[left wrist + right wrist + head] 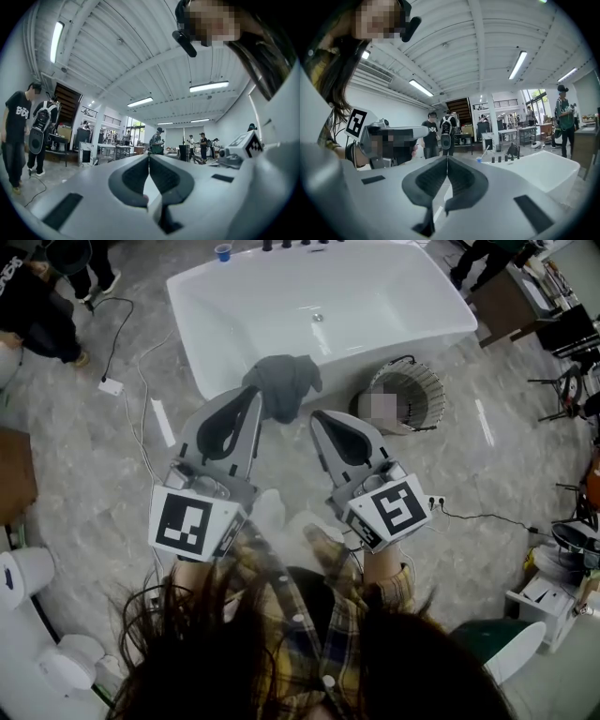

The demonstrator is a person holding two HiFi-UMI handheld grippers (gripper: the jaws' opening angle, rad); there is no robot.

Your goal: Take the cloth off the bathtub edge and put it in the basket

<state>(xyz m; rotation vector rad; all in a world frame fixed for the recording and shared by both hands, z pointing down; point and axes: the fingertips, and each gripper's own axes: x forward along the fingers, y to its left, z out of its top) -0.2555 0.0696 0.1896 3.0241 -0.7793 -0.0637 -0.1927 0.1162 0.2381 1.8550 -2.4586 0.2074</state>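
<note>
Head view is showing the tub (281, 306) with the cloth (284, 382) hanging over its near edge and the basket (427, 390) standing on the floor just right of it. Your left gripper (255, 394) and right gripper (317, 415) are both sitting fully closed on nothing, near the cloth. Arriving closed, you are risking shoving the cloth into the tub instead of pinching it. You are looking at one tub, one basket, two grippers, one cloth and one cup (222, 251).

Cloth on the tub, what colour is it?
The cloth is dark grey; the head view shows it best.
</note>
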